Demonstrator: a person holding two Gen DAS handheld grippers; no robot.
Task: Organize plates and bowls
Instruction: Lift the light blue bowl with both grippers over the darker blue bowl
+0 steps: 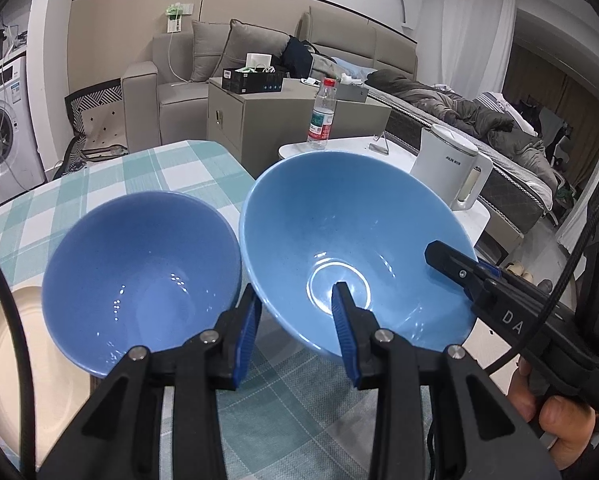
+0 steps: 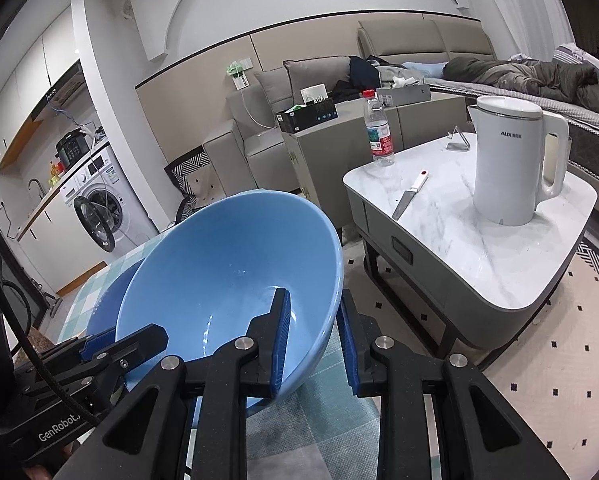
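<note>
Two blue bowls are over the checked tablecloth (image 1: pixel 111 184). The light blue bowl (image 1: pixel 347 240) is tilted, and both grippers straddle its rim. My left gripper (image 1: pixel 297 312) has one finger inside the near rim and one outside. My right gripper (image 1: pixel 465 262) clamps its right rim; in the right wrist view it (image 2: pixel 313 324) grips the bowl (image 2: pixel 227 264) wall between its pads. The darker blue bowl (image 1: pixel 139 280) sits to the left, partly behind the light one in the right wrist view (image 2: pixel 107 300). A cream plate (image 1: pixel 23 360) lies at the far left.
A marble side table (image 2: pixel 479 232) stands right of the dining table, with a white kettle (image 2: pixel 515 160), a water bottle (image 2: pixel 379 132) and a knife (image 2: pixel 409 194). A sofa, a cabinet and a washing machine (image 2: pixel 99 208) are behind.
</note>
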